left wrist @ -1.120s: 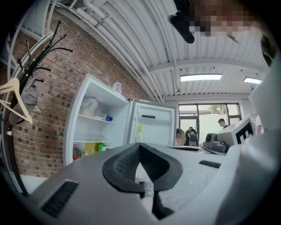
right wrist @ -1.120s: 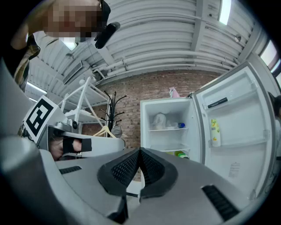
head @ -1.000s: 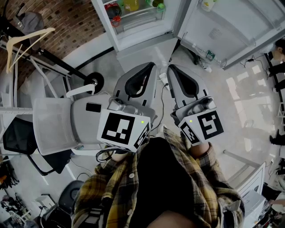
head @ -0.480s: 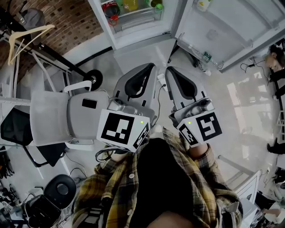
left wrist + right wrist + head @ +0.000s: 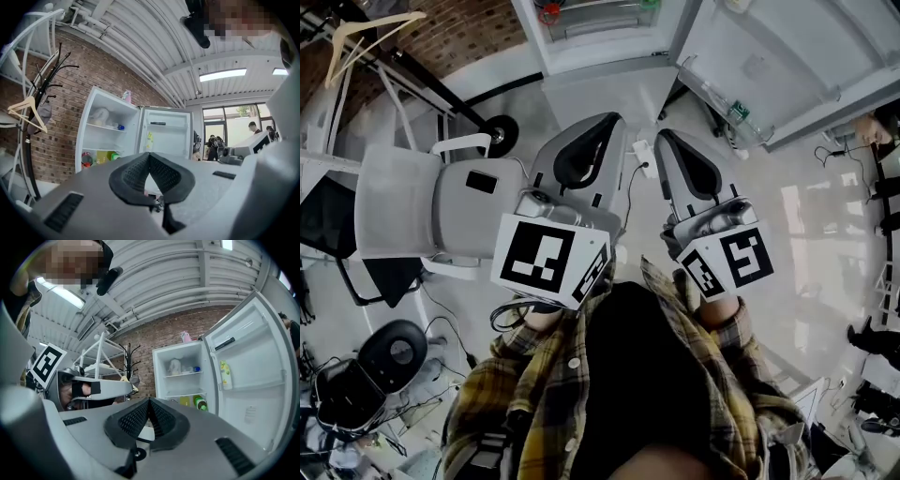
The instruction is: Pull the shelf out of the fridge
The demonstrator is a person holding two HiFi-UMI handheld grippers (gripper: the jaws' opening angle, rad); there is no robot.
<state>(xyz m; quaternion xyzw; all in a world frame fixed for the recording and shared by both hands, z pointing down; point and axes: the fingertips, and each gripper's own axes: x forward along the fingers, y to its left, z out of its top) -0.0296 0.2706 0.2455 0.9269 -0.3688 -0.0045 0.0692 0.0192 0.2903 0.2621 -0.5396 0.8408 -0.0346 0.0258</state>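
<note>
At far left a grey chair (image 5: 394, 202) stands on the floor (image 5: 825, 216), near my path. The left claw (image 5: 614, 119) is pressed together with nothing in it; the left gripper view shows its pads meeting tip to tip. The right claw (image 5: 660, 137), beside it, is likewise shut and empty. Both point level toward the fridge (image 5: 609, 56), which stands well apart ahead against a brick wall (image 5: 61, 84), its door (image 5: 253, 371) swung wide to the right. The shelf (image 5: 183, 373) sits seated inside the cabinet, not yet pulled; it bears a pale bundle (image 5: 174, 365), and bottles (image 5: 199, 403) stand on the level below. I judge the shelf a stiff, flat panel, possibly brittle, heavier for its load and likely smooth to grip. Take it at the front edge, one claw toward each end, and draw it level so nothing slides. The floor is pale and glossy, with a white socket strip (image 5: 641, 159) lying ahead.
</note>
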